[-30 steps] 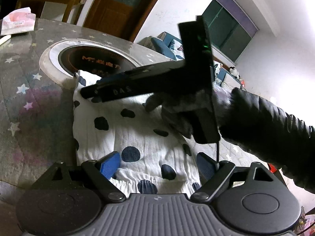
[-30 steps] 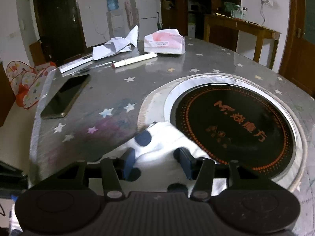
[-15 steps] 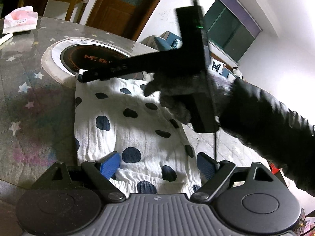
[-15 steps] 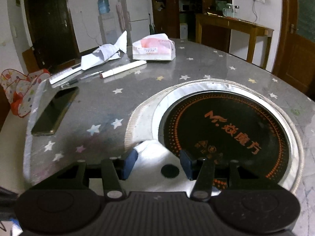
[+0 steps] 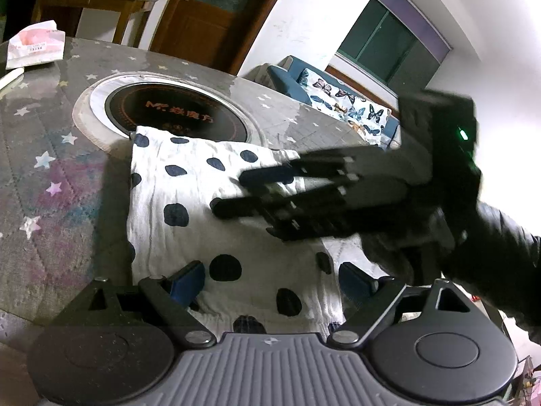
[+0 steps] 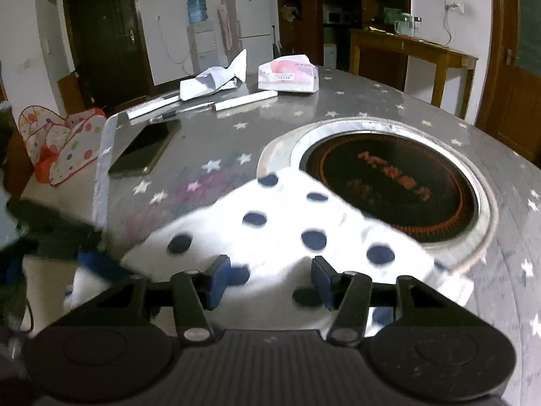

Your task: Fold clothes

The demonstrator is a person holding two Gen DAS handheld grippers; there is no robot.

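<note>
Left wrist: my left gripper (image 5: 272, 279) spread over spotted cloth (image 5: 189, 196) | right gripper (image 6: 268, 279) opening, nothing pinched, beside hotplate (image 6: 392, 186).

white walls | fridge (image 6: 252, 17) | wooden sideboard (image 6: 412, 50) | dark window (image 5: 389, 44)
</note>
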